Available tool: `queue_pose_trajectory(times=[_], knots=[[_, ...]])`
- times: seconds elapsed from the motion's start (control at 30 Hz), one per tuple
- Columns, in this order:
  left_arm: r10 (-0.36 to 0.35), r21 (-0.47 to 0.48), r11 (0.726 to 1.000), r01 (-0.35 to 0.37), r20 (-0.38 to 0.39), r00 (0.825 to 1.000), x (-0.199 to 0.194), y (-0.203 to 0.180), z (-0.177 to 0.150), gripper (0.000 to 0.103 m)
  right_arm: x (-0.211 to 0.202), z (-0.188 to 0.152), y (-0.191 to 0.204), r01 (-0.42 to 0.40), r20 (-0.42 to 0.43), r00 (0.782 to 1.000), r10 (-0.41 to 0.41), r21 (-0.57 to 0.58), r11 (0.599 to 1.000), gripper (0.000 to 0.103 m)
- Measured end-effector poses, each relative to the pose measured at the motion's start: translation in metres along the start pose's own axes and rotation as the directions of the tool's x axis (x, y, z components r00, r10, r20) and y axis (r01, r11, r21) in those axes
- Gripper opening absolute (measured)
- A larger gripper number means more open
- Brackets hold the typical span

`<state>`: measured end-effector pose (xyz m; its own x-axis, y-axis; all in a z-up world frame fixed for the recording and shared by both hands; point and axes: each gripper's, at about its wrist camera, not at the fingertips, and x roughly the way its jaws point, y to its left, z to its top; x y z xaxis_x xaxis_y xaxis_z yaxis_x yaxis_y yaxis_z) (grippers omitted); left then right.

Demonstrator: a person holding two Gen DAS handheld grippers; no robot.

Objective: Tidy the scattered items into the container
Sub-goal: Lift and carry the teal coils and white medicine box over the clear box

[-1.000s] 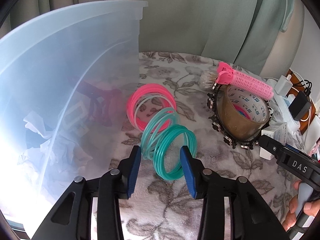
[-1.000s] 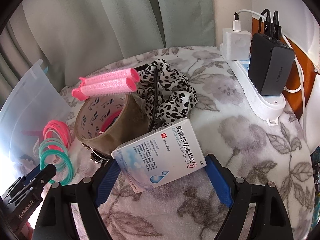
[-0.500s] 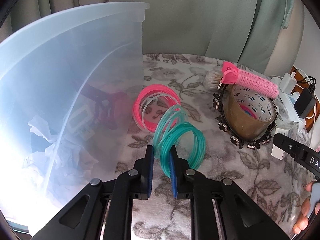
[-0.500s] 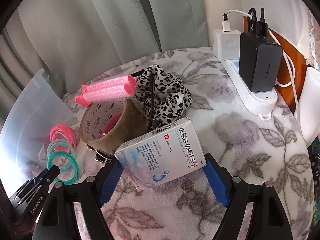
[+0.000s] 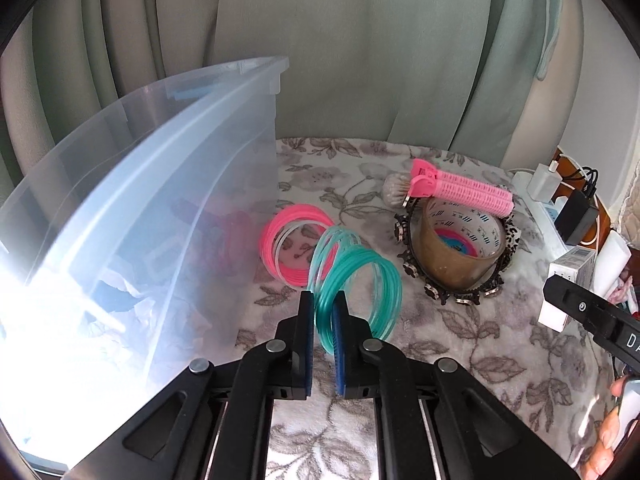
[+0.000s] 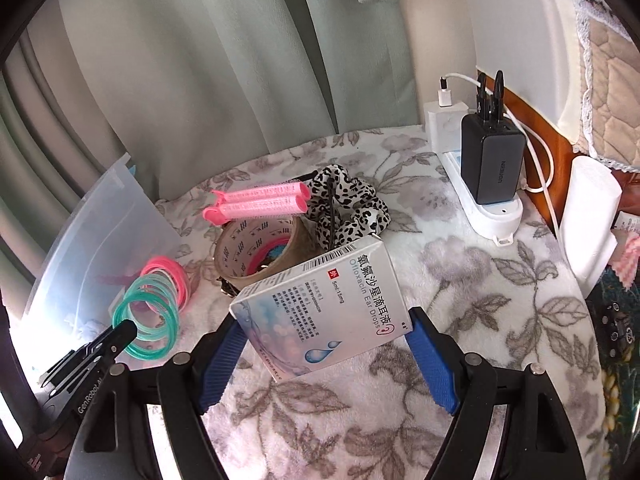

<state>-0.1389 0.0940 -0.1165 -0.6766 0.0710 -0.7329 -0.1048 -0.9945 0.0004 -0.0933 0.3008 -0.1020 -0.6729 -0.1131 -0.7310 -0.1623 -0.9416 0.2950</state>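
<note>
My left gripper is shut on the near end of a teal-and-pink plastic ring coil, which trails back to its pink end on the floral cloth. The clear plastic container stands just left of it, with items dimly visible inside. My right gripper is shut on a white ear-drops box, held tilted above the cloth. The coil and the left gripper's fingers also show in the right wrist view.
A brown tape roll sits inside a black beaded band, with pink hair rollers on top and a small brush beside them. A leopard scrunchie lies behind. A power strip with chargers lines the right edge. Curtains hang behind.
My left gripper has closed on the teal end of the coil and lifted it a little. My right gripper has raised the ear-drops box and tilted it more.
</note>
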Motion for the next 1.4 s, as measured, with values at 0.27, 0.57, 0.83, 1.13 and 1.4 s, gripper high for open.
queue_pose_trajectory(times=[0.27, 0.57, 0.83, 1.13, 1.4], knots=[[-0.035, 0.018, 0.999, 0.034, 0.074, 0.997, -0.042, -0.004, 0.006, 0.006, -0.041, 0.002, 0.011, -0.014, 0.069, 0.997, 0.015, -0.019, 1.0, 0.082], [-0.072, 0.035, 0.997, 0.067, 0.168, 0.983, -0.092, -0.004, 0.012, 0.005, -0.084, 0.003, 0.024, -0.027, 0.148, 0.988, 0.033, -0.042, 0.999, 0.082], [-0.101, 0.06, 0.994, 0.089, 0.24, 0.965, -0.133, -0.008, 0.016, 0.005, -0.119, 0.004, 0.034, -0.035, 0.21, 0.977, 0.048, -0.062, 0.997, 0.082], [-0.118, 0.067, 0.993, 0.101, 0.321, 0.94, -0.172, -0.008, 0.023, 0.005, -0.159, 0.004, 0.041, -0.038, 0.282, 0.958, 0.057, -0.071, 0.997, 0.082], [-0.131, 0.072, 0.991, 0.111, 0.4, 0.907, -0.21, -0.003, 0.029, 0.005, -0.186, 0.0, 0.054, -0.041, 0.326, 0.943, 0.071, -0.099, 0.994, 0.082]])
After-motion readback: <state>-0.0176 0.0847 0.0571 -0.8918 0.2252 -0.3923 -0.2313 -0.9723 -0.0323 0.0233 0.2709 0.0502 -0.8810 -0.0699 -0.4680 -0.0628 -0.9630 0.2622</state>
